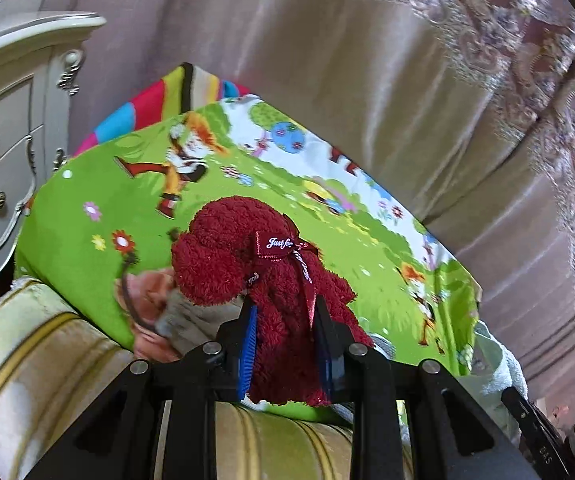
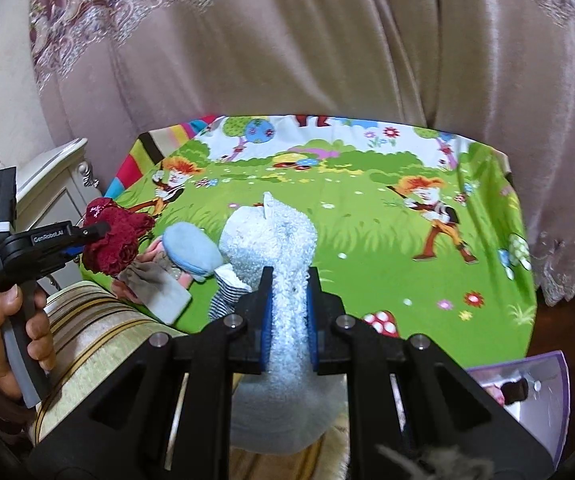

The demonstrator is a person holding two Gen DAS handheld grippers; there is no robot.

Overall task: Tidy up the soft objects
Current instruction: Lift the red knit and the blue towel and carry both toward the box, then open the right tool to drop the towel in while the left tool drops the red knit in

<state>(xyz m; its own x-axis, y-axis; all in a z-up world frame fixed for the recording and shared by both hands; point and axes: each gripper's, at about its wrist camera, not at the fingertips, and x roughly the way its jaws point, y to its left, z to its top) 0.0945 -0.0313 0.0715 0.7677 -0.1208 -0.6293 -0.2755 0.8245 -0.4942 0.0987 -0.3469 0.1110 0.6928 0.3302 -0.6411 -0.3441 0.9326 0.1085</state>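
My left gripper [image 1: 285,312] is shut on a fluffy dark red sock [image 1: 239,256] with a ribbon bow, held above the green cartoon mat [image 1: 87,248]. In the right wrist view the red sock [image 2: 115,242] hangs from the left gripper [image 2: 97,232] at the mat's left edge. My right gripper [image 2: 289,284] is shut on a fluffy pale blue sock [image 2: 275,232], held over the mat [image 2: 367,220]. A light blue sock [image 2: 193,250], a grey sock [image 2: 155,284] and a striped sock [image 2: 225,292] lie in a pile on the mat's near left.
A striped beige cushion [image 2: 99,340] lies at the near left. A white carved dresser [image 1: 3,140] stands to the left. Pink curtains [image 2: 287,40] hang behind the mat. A purple box [image 2: 535,384] sits at the lower right.
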